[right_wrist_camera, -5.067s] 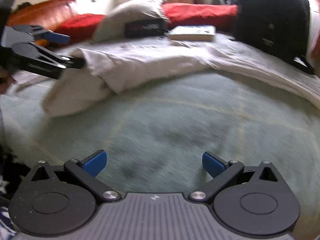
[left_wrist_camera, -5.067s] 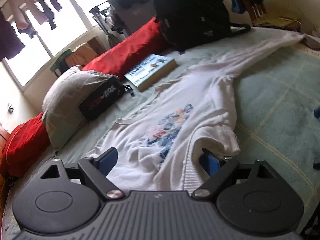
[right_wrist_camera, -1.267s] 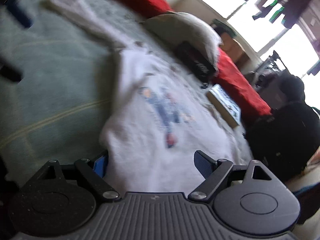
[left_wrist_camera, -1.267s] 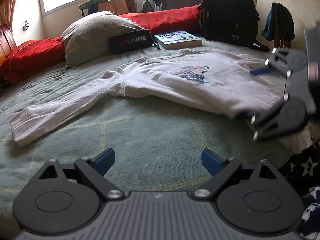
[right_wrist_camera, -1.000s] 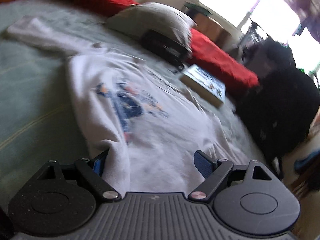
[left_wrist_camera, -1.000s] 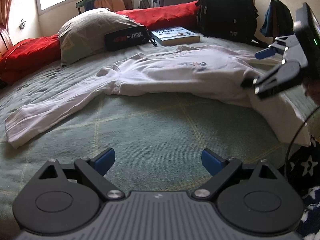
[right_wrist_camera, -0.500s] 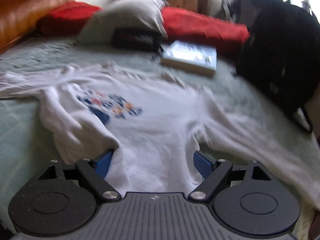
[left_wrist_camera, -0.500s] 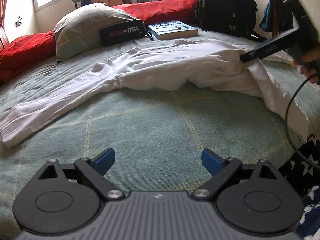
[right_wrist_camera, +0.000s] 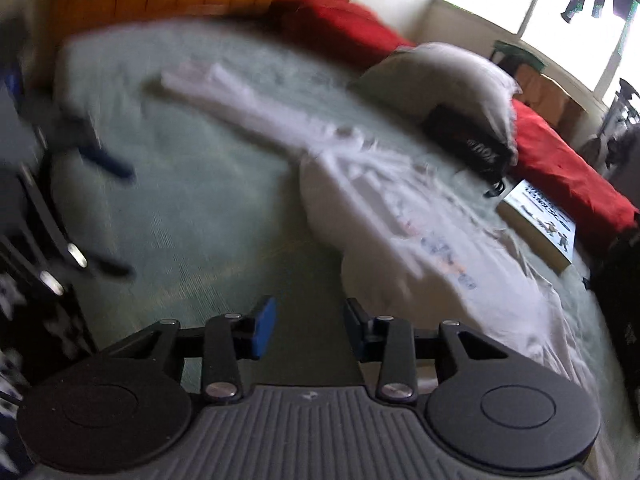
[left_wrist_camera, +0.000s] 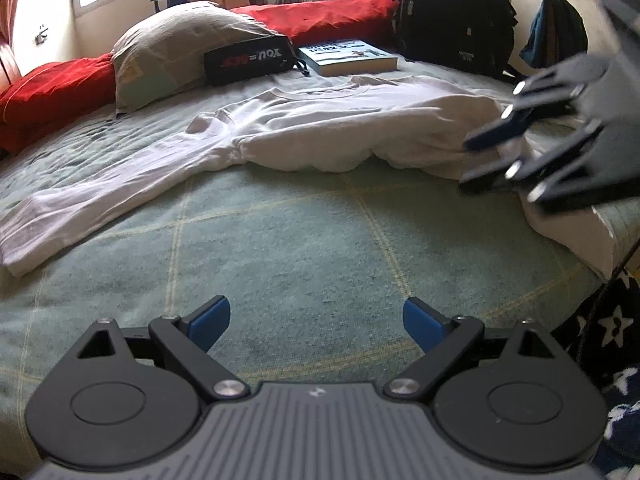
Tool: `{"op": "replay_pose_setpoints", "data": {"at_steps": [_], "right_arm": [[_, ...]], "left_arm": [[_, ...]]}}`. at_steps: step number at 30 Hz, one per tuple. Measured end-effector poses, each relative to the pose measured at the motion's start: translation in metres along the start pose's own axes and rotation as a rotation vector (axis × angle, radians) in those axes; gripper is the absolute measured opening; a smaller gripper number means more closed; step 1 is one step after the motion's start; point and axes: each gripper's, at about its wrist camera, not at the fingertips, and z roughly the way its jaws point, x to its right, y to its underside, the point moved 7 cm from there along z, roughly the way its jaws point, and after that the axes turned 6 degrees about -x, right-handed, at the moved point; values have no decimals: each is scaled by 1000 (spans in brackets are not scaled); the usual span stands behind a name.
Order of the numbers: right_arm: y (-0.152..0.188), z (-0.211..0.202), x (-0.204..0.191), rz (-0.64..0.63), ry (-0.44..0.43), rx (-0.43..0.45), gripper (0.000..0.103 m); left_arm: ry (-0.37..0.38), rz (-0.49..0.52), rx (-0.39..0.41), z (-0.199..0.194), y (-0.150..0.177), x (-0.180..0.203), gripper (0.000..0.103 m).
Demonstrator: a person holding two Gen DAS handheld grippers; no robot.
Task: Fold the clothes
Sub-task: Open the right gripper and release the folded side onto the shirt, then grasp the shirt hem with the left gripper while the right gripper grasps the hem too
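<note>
A white long-sleeved shirt [left_wrist_camera: 340, 128] lies across the green bedspread [left_wrist_camera: 288, 248], its lower part folded up over the chest and one sleeve [left_wrist_camera: 92, 196] stretched out left. It also shows in the blurred right wrist view [right_wrist_camera: 400, 216]. My left gripper [left_wrist_camera: 316, 320] is open and empty, low over bare bedspread in front of the shirt. My right gripper [right_wrist_camera: 308, 328] has its jaws partly closed with nothing between them, beside the shirt's folded edge. It appears in the left wrist view [left_wrist_camera: 480, 164] at the shirt's right side.
At the head of the bed are red cushions [left_wrist_camera: 52, 92], a grey pillow [left_wrist_camera: 172, 48], a black pouch [left_wrist_camera: 248, 60], a book [left_wrist_camera: 348, 56] and a black backpack [left_wrist_camera: 452, 16]. The bed's near-right edge [left_wrist_camera: 592, 264] drops to a star-patterned fabric.
My right gripper has let go of the shirt's hem after carrying it up over the chest, has narrowed its jaws and swung round to the left. My left gripper has barely moved.
</note>
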Motion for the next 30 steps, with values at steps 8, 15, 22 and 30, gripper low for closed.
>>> {"op": "replay_pose_setpoints", "data": {"at_steps": [8,15,22,30], "right_arm": [[6,40,23,-98,168,-45,40],[11,50,41,-10,139,-77,22],[-5,8,43,150,-85,-5,19],[-29,-25,4,248,-445,60,21]], "left_arm": [[12,-24,8,1,2,-5,93],[20,-13,0,7,4,-3,93],[14,-19,-2,7,6,-3,93],[33,-38,23,-6,9,-6,93]]}}
